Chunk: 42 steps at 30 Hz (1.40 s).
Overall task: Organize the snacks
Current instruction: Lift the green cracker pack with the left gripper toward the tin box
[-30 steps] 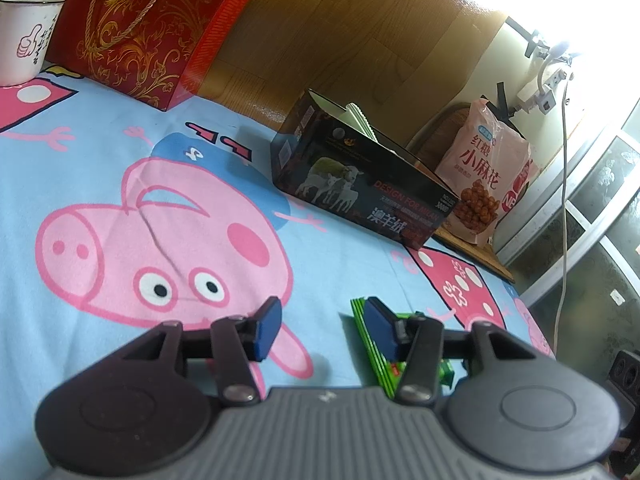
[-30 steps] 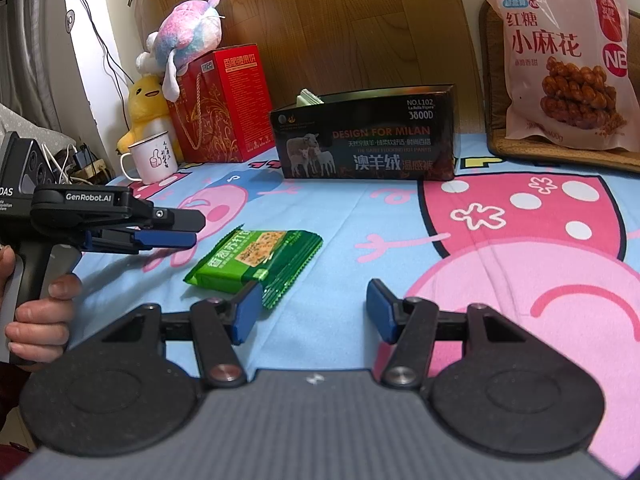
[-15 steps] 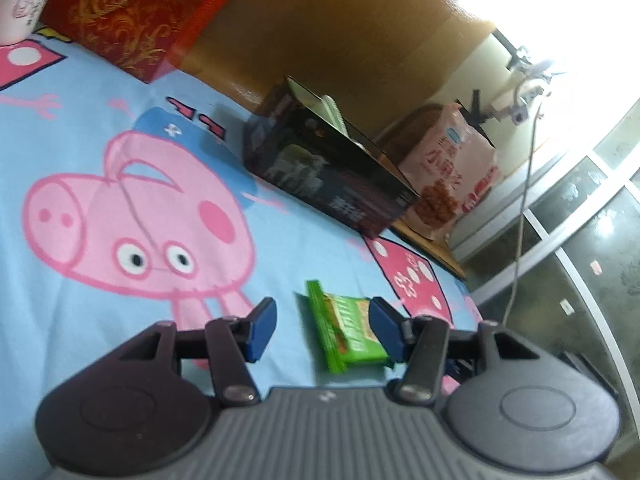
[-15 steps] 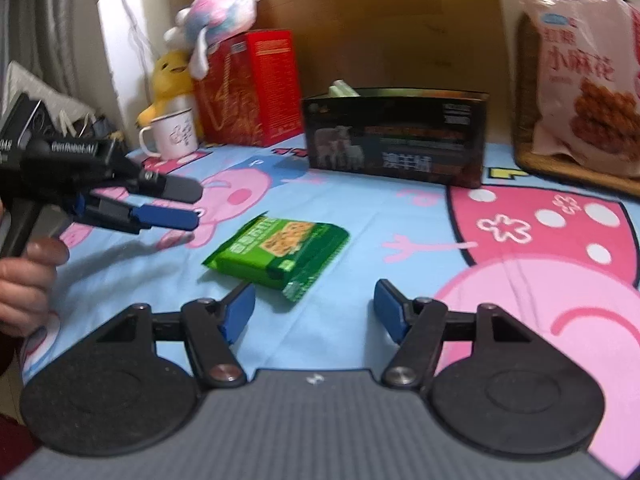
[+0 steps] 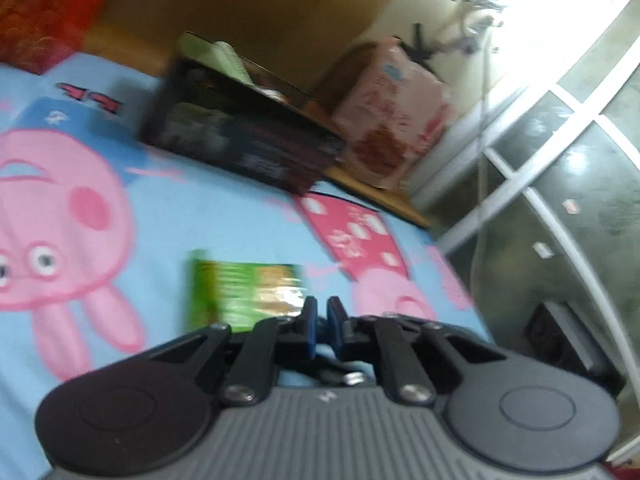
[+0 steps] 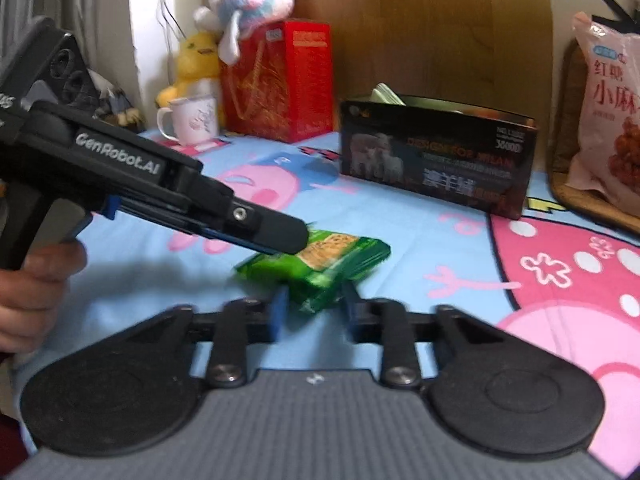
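A green snack packet (image 6: 320,264) lies flat on the blue cartoon-pig cloth (image 6: 420,240); it also shows in the left wrist view (image 5: 244,292). My left gripper (image 5: 322,324) is shut and empty, its tips at the packet's near right corner. In the right wrist view the left gripper (image 6: 280,236) hangs just over the packet's left end. My right gripper (image 6: 312,314) is open, its jaws on either side of the packet's near corner. An open dark box (image 6: 436,156) stands behind; it also shows in the left wrist view (image 5: 244,144).
A pink snack bag (image 6: 608,120) leans at the back right on a wooden tray. A red gift bag (image 6: 276,80), a white mug (image 6: 192,120) and plush toys (image 6: 252,0) stand at the back left. A window frame (image 5: 540,160) borders the cloth's right side.
My left gripper has closed and swung right over the packet. My right gripper has narrowed and moved forward, so the packet's corner now lies between its jaws.
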Each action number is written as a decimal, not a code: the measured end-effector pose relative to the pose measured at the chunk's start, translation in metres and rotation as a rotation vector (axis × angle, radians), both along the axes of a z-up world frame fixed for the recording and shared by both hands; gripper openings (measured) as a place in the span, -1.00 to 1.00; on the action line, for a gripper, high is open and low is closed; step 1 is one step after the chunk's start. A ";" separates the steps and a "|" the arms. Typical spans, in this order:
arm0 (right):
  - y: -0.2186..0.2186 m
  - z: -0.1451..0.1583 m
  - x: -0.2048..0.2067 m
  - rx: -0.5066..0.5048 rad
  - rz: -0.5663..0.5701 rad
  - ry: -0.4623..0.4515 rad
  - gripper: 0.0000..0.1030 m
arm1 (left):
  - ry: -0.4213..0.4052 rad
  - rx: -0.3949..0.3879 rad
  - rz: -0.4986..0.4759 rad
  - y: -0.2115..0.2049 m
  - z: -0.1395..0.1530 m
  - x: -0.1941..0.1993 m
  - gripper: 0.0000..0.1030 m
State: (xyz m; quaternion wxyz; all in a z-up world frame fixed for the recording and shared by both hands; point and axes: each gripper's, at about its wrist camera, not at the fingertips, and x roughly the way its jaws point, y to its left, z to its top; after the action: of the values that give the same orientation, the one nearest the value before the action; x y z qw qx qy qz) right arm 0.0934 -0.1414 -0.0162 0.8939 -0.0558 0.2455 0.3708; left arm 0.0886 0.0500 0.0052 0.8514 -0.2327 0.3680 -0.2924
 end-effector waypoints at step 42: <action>0.015 0.022 0.063 -0.114 -0.016 -0.099 -0.07 | 0.032 0.110 0.070 0.036 0.028 0.083 -0.45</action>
State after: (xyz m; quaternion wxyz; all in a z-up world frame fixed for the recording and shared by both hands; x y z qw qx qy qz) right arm 0.1564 -0.1263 0.0061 0.9032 -0.1228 0.2223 0.3461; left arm 0.1714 0.0855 0.0327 0.8667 -0.2031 0.3887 -0.2379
